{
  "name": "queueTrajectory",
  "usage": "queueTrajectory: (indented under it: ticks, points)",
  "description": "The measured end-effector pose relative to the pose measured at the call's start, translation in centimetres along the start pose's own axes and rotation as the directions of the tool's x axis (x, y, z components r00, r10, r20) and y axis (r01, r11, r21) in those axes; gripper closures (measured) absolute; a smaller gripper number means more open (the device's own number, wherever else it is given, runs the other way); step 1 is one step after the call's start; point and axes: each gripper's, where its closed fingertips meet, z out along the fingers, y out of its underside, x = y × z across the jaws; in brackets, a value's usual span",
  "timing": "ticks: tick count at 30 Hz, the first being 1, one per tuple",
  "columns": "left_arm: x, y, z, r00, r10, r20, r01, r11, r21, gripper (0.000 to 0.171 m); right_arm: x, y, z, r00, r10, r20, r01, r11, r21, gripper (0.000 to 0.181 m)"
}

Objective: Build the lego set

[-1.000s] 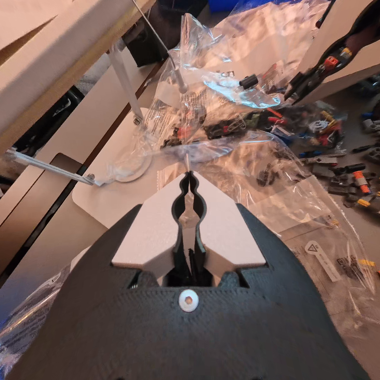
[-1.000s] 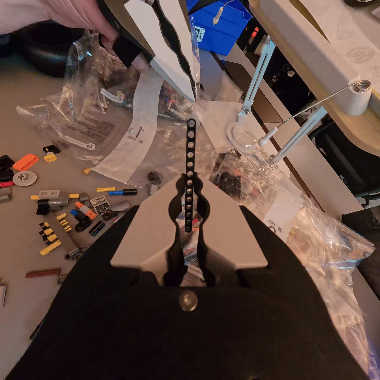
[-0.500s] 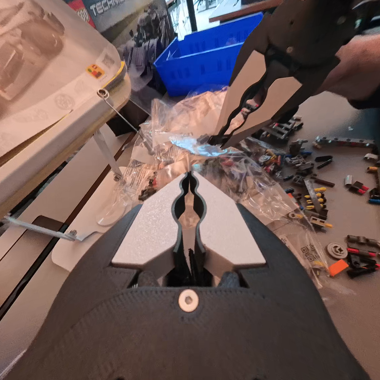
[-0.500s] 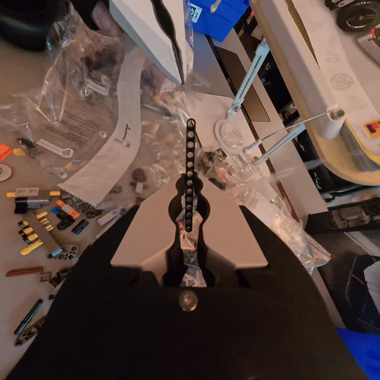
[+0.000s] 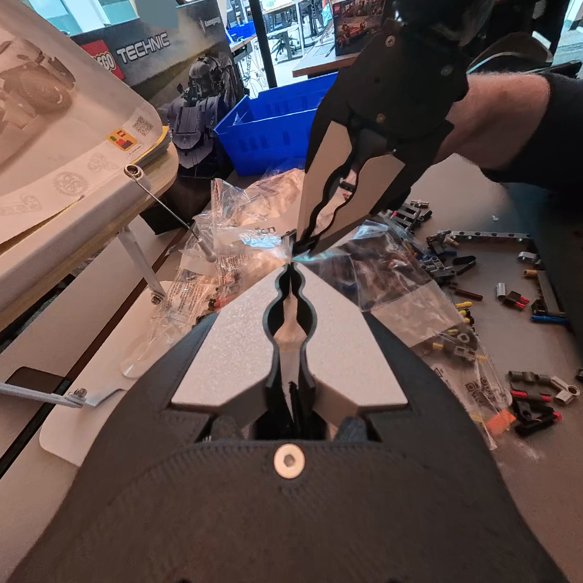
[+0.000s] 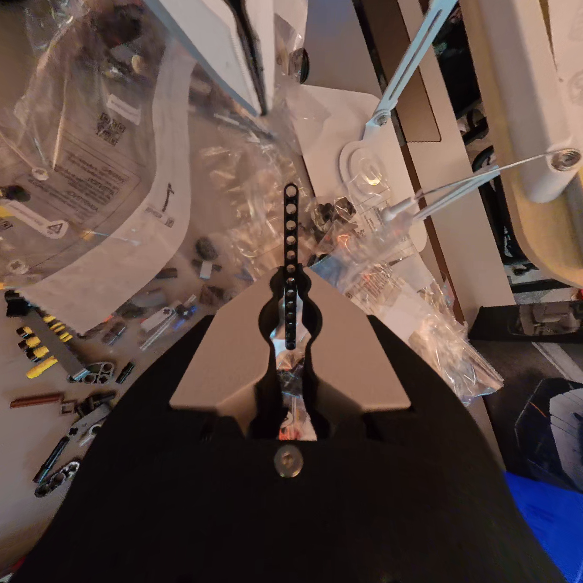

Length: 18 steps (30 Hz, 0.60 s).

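Jaws: your right gripper clamps black beam, sticking fwd past tips; left gripper pinches bag film at tips, prob. lifting it clear so beam comes free.

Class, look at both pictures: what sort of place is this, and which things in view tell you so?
Probably an office or lab workspace set up for model building: desks and chairs behind, a blue bin, an instruction booklet on a stand, and loose building pieces on a grey table.
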Motion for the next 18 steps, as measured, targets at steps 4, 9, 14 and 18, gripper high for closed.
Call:
queueTrajectory:
  ticks: [4, 9, 14, 18]
  points:
    - [0.2, -0.4, -0.1, 1.0, -0.004, -0.015, 0.005, 0.999, 0.032, 0.171, -0.3, -0.3, -0.4, 1.0, -0.001, 0.018, 0.001, 1.0, 0.019, 0.177]
    - [0.8, -0.2, 0.4, 0.999, 0.004, -0.039, -0.003, 1.0, 0.027, 0.171, -0.6, 0.2, -0.1, 0.995, -0.097, -0.022, 0.096, 0.994, -0.044, 0.177]
    - [1.1, 0.0, 0.7, 0.998, -0.008, -0.061, 0.01, 1.0, 0.029, 0.171, -1.7, 0.0, -0.3, 0.993, -0.112, 0.03, 0.113, 0.993, -0.038, 0.177]
    - [1.5, 0.4, 1.3, 0.997, -0.001, -0.074, 0.002, 1.0, 0.009, 0.171, -2.8, 0.2, 0.3, 0.987, -0.148, 0.054, 0.152, 0.986, -0.064, 0.177]
